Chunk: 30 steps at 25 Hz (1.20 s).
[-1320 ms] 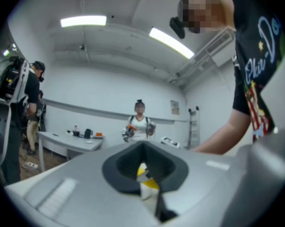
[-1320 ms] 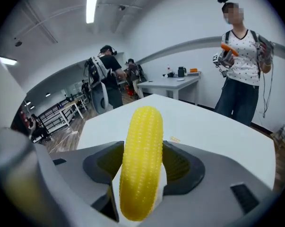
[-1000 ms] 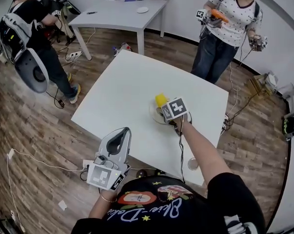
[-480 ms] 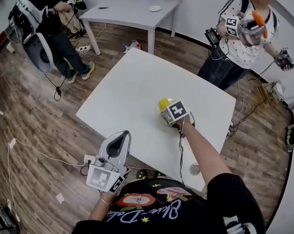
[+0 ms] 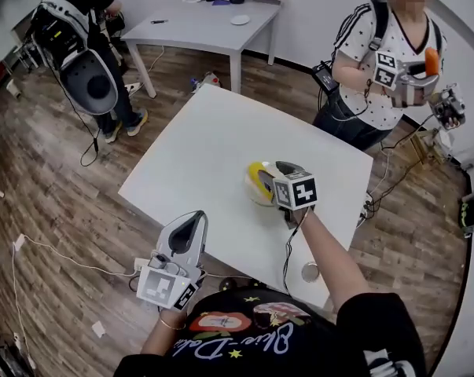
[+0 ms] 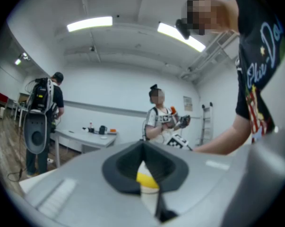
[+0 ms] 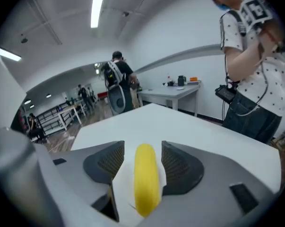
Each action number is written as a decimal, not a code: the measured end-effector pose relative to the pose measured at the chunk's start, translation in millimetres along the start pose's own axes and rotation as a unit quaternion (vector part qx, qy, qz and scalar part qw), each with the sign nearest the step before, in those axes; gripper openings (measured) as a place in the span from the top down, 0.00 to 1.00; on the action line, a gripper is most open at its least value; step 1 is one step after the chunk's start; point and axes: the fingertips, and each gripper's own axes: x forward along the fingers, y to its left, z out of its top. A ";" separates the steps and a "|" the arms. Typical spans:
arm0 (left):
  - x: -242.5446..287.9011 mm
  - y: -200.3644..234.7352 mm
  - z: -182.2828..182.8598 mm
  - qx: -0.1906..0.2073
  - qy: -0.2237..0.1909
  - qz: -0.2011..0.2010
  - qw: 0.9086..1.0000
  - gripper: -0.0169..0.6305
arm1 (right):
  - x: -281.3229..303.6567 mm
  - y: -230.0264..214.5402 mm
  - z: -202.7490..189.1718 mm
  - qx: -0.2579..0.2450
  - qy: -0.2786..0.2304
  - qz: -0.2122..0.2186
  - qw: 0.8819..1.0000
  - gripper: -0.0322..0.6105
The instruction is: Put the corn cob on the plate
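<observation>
Right tongs [image 5: 277, 170] back; one corn cob [image 7: 146, 183]

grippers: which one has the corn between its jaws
The right gripper: its jaws stand apart on either side of the corn on the plate. The left gripper is off the table, jaws together.

The corn cob [image 5: 259, 173] lies on the plate [image 5: 249, 188], between the right gripper's [image 5: 279, 171] jaws. The left gripper [image 5: 191, 225] sits at seven o'clock from it, off the table [image 5: 189, 148].
</observation>
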 end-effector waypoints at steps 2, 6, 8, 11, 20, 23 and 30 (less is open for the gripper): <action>6.6 -5.3 0.9 0.002 -0.002 -0.015 1.000 0.99 | -35.7 1.5 16.2 0.011 -0.064 -0.019 0.998 0.57; 23.2 -19.5 3.6 0.005 -0.006 -0.048 0.999 0.99 | -106.2 4.5 35.4 0.015 -0.171 -0.063 0.983 0.93; 32.8 -29.4 5.7 0.007 -0.009 -0.066 0.998 0.99 | -136.8 10.2 38.0 0.026 -0.204 -0.061 0.977 0.93; 46.5 -43.4 9.5 0.009 -0.013 -0.092 0.996 0.99 | -176.6 24.8 43.2 0.017 -0.244 -0.058 0.968 0.93; 71.5 -79.1 22.1 0.026 -0.028 -0.154 0.987 0.99 | -214.9 42.3 41.6 -0.001 -0.268 -0.071 0.961 0.93; 68.9 -89.8 19.4 0.029 -0.030 -0.161 0.986 0.99 | -221.2 40.6 29.5 0.005 -0.266 -0.076 0.961 0.93; 70.7 -86.9 19.1 0.025 -0.025 -0.165 0.986 0.99 | -219.9 39.9 28.7 -0.003 -0.257 -0.091 0.962 0.93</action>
